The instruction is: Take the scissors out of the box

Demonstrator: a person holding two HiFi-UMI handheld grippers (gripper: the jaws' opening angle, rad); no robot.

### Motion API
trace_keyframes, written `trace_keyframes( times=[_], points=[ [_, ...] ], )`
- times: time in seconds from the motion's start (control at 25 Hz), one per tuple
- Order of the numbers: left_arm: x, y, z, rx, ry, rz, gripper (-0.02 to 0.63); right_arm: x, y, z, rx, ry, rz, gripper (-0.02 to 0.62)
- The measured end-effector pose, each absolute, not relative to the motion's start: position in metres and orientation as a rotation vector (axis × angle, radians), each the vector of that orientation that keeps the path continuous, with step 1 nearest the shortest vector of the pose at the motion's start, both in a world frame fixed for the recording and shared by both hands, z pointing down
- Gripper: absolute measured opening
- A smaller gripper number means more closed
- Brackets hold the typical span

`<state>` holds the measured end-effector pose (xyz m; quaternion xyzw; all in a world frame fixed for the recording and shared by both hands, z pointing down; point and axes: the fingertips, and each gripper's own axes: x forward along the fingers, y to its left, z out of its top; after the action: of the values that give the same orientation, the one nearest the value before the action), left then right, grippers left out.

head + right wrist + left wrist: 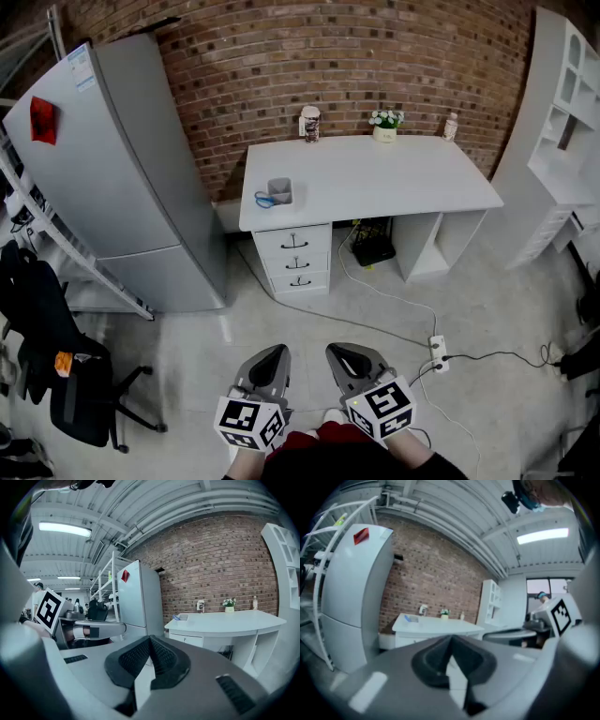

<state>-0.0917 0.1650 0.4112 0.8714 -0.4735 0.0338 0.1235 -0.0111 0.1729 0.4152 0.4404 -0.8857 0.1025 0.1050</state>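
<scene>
Brick wall behind the white worktop, well ahead of me.
I hold left gripper and right gripper closed, empty; scissors sit in the box on the worktop's left end.

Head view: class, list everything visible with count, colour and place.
Desk: one, white, centre.
Box: one, grey, desk's front left corner.
Scissors: one pair, blue-handled, in box.
Container: one, pale, desk's back edge.
Potted plant: one, white pot, desk's back edge.
Bottle: one, pale, desk's back right.
Fridge: one, grey, left of desk.
Office chair: one, black, lower left.
Power strip: one, white, floor.
Left gripper: one, grey, shut, bottom.
Right gripper: one, grey, shut, bottom.
</scene>
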Motion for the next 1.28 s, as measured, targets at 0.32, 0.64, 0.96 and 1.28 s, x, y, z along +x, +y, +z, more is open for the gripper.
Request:
trace_keyframes(
  times=[0.32,0.64,0.96,1.28],
  points=[
    [-0.084,0.14,0.42,2.532,-1.387,0.121,0.003,-0.001,0.149,0.427,1.295,-2.606,0.34,0.008],
    [-0.078,0.12,0.421,2.503,-1.439,0.112,0.003,0.014,0.129,0.427,1.279,-2.626,0.364,0.008],
    [-0.086,0.106,0.419,2.437,-1.55,0.112,0.003,0.024,0.117,0.428,1.256,-2.644,0.359,0.009],
    [-0.1,0.09,0.415,2.401,-1.625,0.117,0.003,0.026,0.098,0.419,1.259,-2.667,0.337,0.009]
  ],
)
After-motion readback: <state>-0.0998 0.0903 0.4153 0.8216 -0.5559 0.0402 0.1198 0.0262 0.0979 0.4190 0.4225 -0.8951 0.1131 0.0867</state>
